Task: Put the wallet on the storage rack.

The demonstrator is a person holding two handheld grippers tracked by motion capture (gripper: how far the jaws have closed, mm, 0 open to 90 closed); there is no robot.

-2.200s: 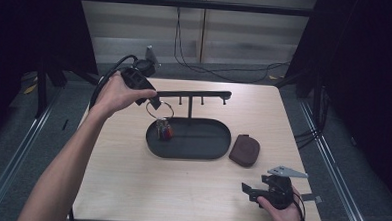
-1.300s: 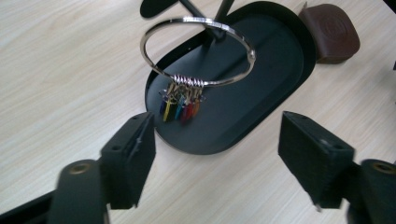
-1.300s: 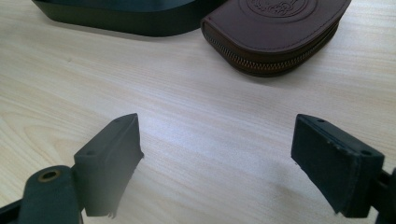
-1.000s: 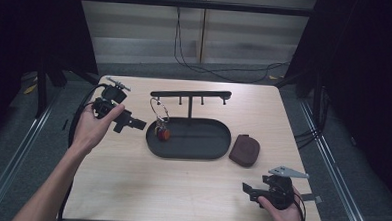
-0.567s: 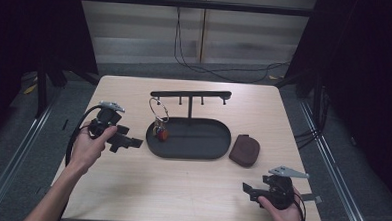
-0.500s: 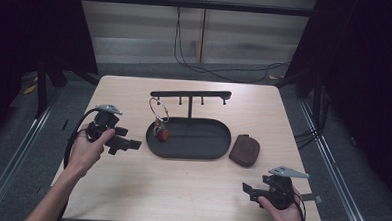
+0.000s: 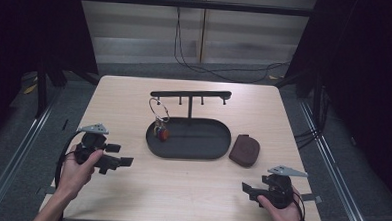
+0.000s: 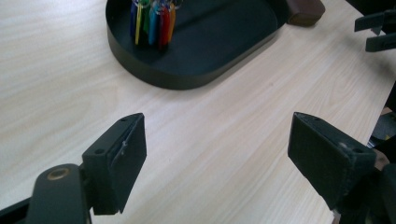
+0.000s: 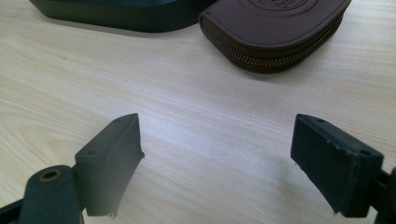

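A ring of coloured key tags hangs from a peg of the black T-shaped rack, its tags reaching the black oval tray. My left gripper rests low over the table's left front, open, with bare wood between its jaws. My right gripper stands open at the right front corner, with nothing in it. A brown zipped leather pouch lies just right of the tray, a little ahead of the right gripper.
The light wooden table has bare wood around the tray. Metal rails run along both sides of the table. Cables trail on the floor behind. In the left gripper view the right gripper shows far off.
My left gripper let go of the key ring at the rack, drew back to the left and toward the person, and came down near the front left. The right gripper stayed still.
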